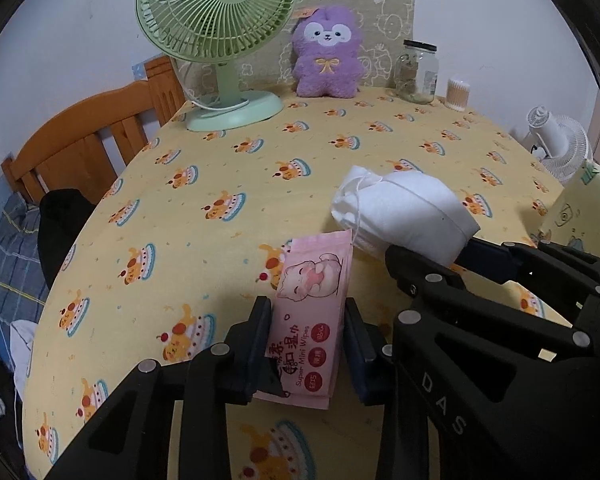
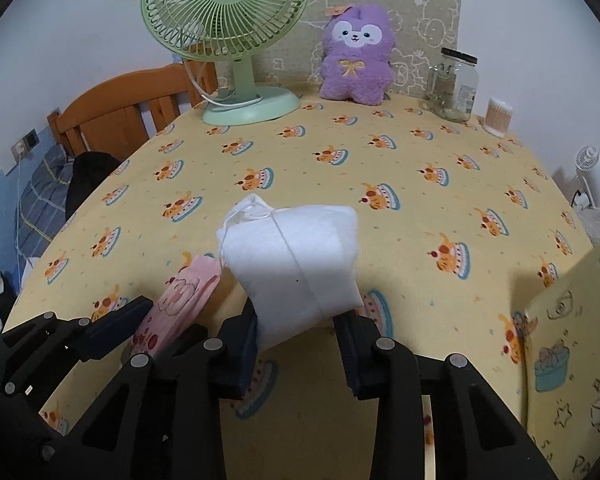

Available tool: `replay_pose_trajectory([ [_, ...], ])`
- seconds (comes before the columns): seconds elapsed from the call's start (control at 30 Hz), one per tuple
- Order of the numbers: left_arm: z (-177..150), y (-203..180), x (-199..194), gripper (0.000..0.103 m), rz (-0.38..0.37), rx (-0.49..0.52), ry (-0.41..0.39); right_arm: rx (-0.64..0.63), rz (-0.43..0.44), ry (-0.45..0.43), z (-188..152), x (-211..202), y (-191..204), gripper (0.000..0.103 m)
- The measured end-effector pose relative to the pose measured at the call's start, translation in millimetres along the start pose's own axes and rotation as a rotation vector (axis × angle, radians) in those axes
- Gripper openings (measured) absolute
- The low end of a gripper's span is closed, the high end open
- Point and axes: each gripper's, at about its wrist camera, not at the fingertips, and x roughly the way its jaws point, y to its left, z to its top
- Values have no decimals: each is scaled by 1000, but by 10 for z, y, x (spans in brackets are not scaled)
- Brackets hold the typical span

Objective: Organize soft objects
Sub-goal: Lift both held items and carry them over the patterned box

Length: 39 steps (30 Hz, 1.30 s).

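Note:
My left gripper [image 1: 308, 322] is shut on a pink pack of mini wipes [image 1: 312, 312], held over the yellow cake-print tablecloth [image 1: 204, 184]. To its right my right gripper [image 1: 428, 258] grips a white drawstring pouch [image 1: 400, 208]. In the right wrist view the same white pouch [image 2: 296, 256] sits between the jaws of my right gripper [image 2: 296, 328], with the pads pressing its lower end. The pink wipes [image 2: 180, 300] and the left gripper [image 2: 140, 326] show at the lower left. A purple plush toy [image 2: 356, 66] leans upright at the table's far edge.
A green desk fan [image 2: 228, 32] stands at the back left. A glass jar [image 2: 454, 84] and a cotton swab tub [image 2: 499, 117] stand at the back right. A patterned fabric box [image 2: 572, 360] rises at the right. A wooden headboard [image 1: 84, 140] lies left, a white fan [image 1: 560, 144] right.

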Motion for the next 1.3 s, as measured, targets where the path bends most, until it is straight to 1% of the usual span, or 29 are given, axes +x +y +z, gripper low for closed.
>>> replay_pose_trajectory([
  [0.3,-66,-119,-226,35,-2,1,-37,20,-4,-35,-106,-274,-128,38],
  [0.57,-107,-211,-463,35,-1,-5,-82,23,-12,-77,-159,-547,-163,38],
  [1.3,-61,-447,-1142,35,14,15,-207,31,-23,-205,-192,-1320,-277,38],
])
